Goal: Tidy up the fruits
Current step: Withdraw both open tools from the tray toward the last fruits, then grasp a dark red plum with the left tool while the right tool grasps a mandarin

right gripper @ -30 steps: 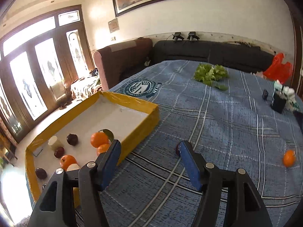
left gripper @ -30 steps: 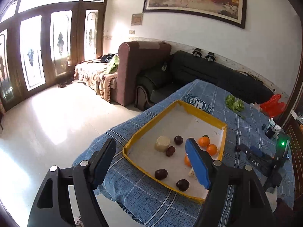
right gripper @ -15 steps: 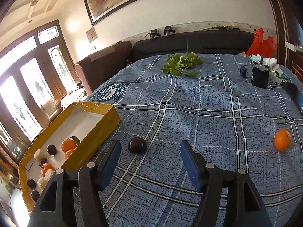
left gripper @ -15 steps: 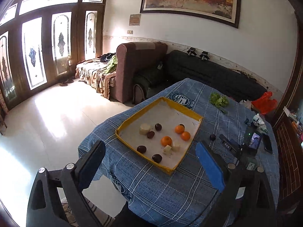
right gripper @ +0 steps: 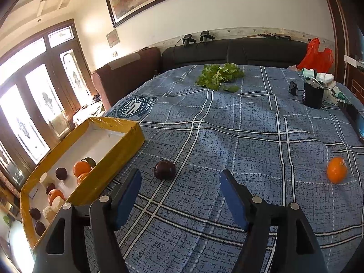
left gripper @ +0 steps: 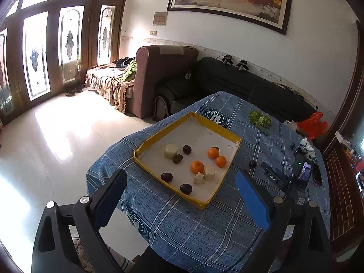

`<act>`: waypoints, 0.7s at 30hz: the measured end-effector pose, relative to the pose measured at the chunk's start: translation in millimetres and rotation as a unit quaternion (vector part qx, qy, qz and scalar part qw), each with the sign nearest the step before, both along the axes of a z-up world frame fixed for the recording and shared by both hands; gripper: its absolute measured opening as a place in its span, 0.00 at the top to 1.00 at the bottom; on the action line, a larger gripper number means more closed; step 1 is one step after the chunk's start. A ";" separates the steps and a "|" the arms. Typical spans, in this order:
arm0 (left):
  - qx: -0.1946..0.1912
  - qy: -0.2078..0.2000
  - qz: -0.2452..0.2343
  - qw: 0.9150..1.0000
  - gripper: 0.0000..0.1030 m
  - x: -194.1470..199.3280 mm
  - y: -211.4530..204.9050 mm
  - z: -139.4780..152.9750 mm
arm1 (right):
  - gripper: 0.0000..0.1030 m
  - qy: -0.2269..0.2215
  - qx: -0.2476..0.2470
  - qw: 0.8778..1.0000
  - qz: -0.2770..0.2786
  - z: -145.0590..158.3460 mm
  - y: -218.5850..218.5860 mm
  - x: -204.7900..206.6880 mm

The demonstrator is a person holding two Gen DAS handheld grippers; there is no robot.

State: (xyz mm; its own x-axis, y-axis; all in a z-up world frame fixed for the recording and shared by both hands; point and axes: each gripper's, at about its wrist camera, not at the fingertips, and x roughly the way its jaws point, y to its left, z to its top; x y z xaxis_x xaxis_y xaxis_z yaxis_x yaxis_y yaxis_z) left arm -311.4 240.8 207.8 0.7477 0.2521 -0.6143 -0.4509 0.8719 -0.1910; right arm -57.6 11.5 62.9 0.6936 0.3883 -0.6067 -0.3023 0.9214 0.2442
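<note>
A yellow-rimmed tray [left gripper: 232, 159] [right gripper: 118, 150] on the blue plaid table holds oranges [left gripper: 197, 167], dark plums [left gripper: 166, 177] and pale chunks [left gripper: 170, 151]. A dark plum [right gripper: 164, 169] [left gripper: 252, 163] lies loose on the cloth just right of the tray. A loose orange [right gripper: 337, 170] lies further right. My right gripper [right gripper: 180, 193] is open and empty, low over the cloth, with the loose plum just ahead, nearer its left finger. My left gripper [left gripper: 182, 195] is open and empty, held high above the near end of the table.
Green lettuce [right gripper: 218, 75] lies at the far side of the table. A black box [right gripper: 313, 94], a phone [right gripper: 355, 118] and a camera rig [left gripper: 300, 173] sit at the right. A red bag [right gripper: 316, 55] and sofas [left gripper: 168, 77] stand beyond the table.
My left gripper has pulled up and back from the tray. My right gripper has swung right, away from the tray, and now faces the loose plum on the cloth.
</note>
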 end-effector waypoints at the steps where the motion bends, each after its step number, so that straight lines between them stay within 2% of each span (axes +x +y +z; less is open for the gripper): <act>1: -0.007 0.001 0.003 1.000 0.07 -0.1 2.5 -3.8 | 0.25 0.002 0.001 1.000 0.000 -0.2 -0.6 0.6; 9: -0.018 0.009 0.007 1.000 0.07 12.7 7.4 -13.9 | 0.22 0.012 0.001 1.000 0.003 -1.7 -0.2 3.1; 13: -0.018 0.019 -0.029 0.999 0.07 41.8 4.6 -27.8 | 0.22 0.011 -0.006 1.000 -0.007 1.3 0.8 2.2; 16: -0.038 0.023 -0.066 0.997 0.07 76.7 -0.6 -45.1 | 0.23 -0.002 0.011 1.000 -0.024 23.6 -12.0 -7.4; 17: -0.060 0.026 -0.087 0.994 0.07 91.1 -3.0 -51.9 | 0.23 -0.006 0.024 0.999 -0.034 34.3 -21.6 -11.8; 18: -0.079 0.026 -0.106 0.991 0.07 100.7 -5.3 -57.1 | 0.23 -0.007 0.058 0.998 -0.039 48.3 -39.8 -20.4; 19: -0.107 0.026 -0.133 0.985 0.07 114.6 -10.0 -64.3 | 0.23 -0.007 0.099 0.994 -0.046 60.5 -63.5 -32.2; 20: -0.124 0.030 -0.153 0.980 0.07 124.2 -16.0 -70.1 | 0.23 -0.006 0.119 0.991 -0.055 68.1 -81.7 -41.1; 21: -0.149 0.041 -0.186 0.970 0.07 138.7 -24.4 -79.3 | 0.23 -0.006 0.131 0.989 -0.067 75.0 -103.2 -51.6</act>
State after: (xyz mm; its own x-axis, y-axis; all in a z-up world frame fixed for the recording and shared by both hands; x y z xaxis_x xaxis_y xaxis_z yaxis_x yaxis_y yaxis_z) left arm -172.7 216.3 128.5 0.6991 -0.2235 -0.6792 -0.1397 0.8889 -0.4362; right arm -109.2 -91.8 137.9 0.7565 0.4347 -0.4886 -0.1858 0.8592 0.4768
